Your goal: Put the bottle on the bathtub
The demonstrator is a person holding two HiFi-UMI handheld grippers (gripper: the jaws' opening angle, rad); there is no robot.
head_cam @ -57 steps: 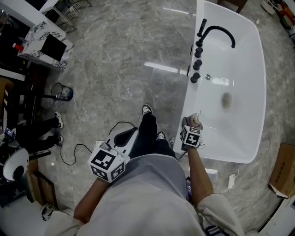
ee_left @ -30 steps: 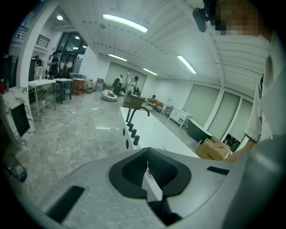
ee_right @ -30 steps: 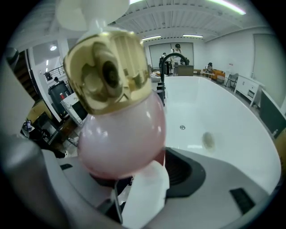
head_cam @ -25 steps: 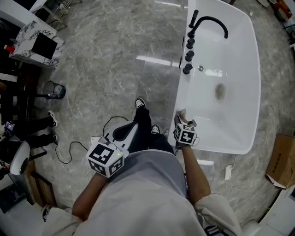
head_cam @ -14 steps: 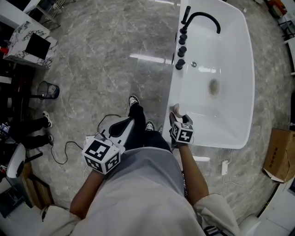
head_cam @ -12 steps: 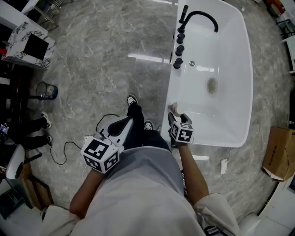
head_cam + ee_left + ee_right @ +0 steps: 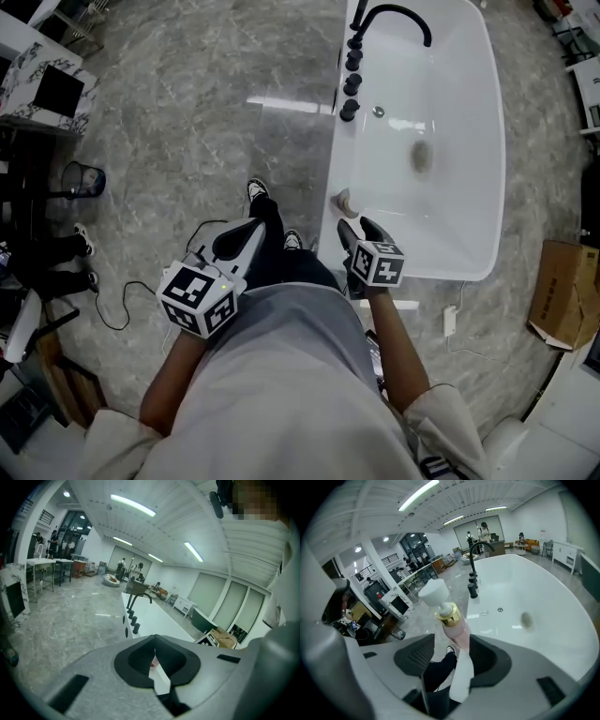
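Observation:
A pink bottle with a gold collar and white pump stands upright on the near left rim of the white bathtub. My right gripper is just behind it, open, its fingers spread to either side. In the right gripper view the bottle rises between the jaws of the right gripper, close to the right one, with a gap on the left; the bathtub lies beyond. My left gripper hangs over the floor beside a person's leg, shut and empty. The left gripper looks toward the bathtub.
A black faucet and a row of black knobs sit at the tub's far left rim. A cardboard box lies right of the tub. A cable and a small bin are on the marble floor at left.
The right gripper, earlier shut on the bottle, has opened and drawn back a little; the bottle now stands by itself on the rim. The left gripper stayed low and shut.

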